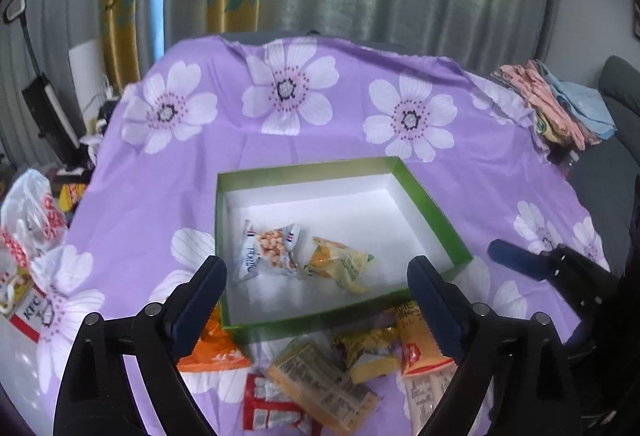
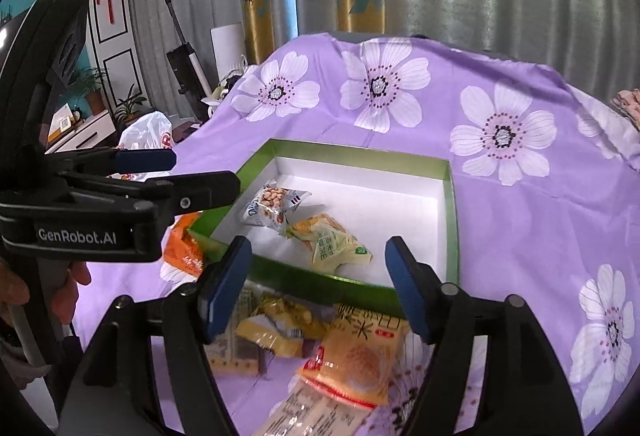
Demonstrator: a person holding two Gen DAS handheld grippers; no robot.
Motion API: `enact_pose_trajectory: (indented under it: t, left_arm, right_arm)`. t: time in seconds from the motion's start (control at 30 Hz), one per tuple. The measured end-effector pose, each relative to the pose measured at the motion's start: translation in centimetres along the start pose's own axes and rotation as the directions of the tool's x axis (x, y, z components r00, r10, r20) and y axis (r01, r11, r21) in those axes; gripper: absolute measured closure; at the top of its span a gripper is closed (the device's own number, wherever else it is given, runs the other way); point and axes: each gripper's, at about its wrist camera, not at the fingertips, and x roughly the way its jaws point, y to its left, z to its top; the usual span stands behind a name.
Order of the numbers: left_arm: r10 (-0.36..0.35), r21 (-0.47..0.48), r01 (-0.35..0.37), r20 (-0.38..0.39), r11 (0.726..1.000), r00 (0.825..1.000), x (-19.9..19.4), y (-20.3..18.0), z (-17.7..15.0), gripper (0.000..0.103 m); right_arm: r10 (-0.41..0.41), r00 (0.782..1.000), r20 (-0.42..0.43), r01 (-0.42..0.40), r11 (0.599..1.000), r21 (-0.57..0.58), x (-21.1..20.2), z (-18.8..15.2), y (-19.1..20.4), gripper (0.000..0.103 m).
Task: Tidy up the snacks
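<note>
A green box (image 1: pixel 434 202) with a white inside sits on the purple flowered cloth; it also shows in the right wrist view (image 2: pixel 451 220). Two snack packets lie in it: a white peanut packet (image 1: pixel 269 249) (image 2: pixel 274 207) and a yellow packet (image 1: pixel 340 263) (image 2: pixel 332 239). Several loose snack packets lie in front of the box, among them an orange packet (image 1: pixel 212 350) (image 2: pixel 185 250) and a yellow-orange cake packet (image 2: pixel 358 356) (image 1: pixel 420 344). My left gripper (image 1: pixel 316 300) is open and empty above the box's near edge. My right gripper (image 2: pixel 318 288) is open and empty above the loose packets.
A KFC bag and white plastic bag (image 1: pixel 28 236) sit at the table's left edge. Folded cloths (image 1: pixel 560 104) lie at the far right. Curtains hang behind the table. The left gripper (image 2: pixel 148 176) shows at left in the right wrist view.
</note>
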Motion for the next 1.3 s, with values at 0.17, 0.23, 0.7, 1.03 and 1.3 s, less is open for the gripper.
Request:
enact_pose_trajectory:
  t: [0.17,0.23,0.7,1.03,1.3]
  left_arm:
    - [0.033,0.029,-0.035,0.044,0.999,0.998,-2.2,-0.5,-0.9,0.006]
    - [0.044,0.033,-0.046,0.059,0.998,0.997,-3.0,-0.7,-1.2,0.006]
    - [0.051,0.046,-0.055,0.083,0.997,0.995,-6.4,-1.9,-3.9,0.006]
    - [0.032,0.027,-0.032,0.023,0.999,0.999,-6.3,-2.2,-6.0,0.006]
    - [0.024,0.003,-0.024,-0.013,1.000,1.000,-6.2,-2.2,-6.9,0.006]
  right_arm:
    - [-0.035,0.998,0.046,0.034,0.999,0.004,-2.6,-0.4,0.8,0.012]
    - [-0.036,0.998,0.055,0.035,0.999,0.008,-3.5,-0.6,1.0,0.012]
    - [-0.058,0.996,0.065,0.056,0.998,0.042,-7.3,-2.2,2.4,0.011]
    - [-0.117,0.992,0.048,0.115,0.992,0.046,-8.8,-4.3,3.1,0.011]
    - [-0.156,0.986,0.056,0.154,0.988,0.032,-9.7,-5.3,3.6,0.011]
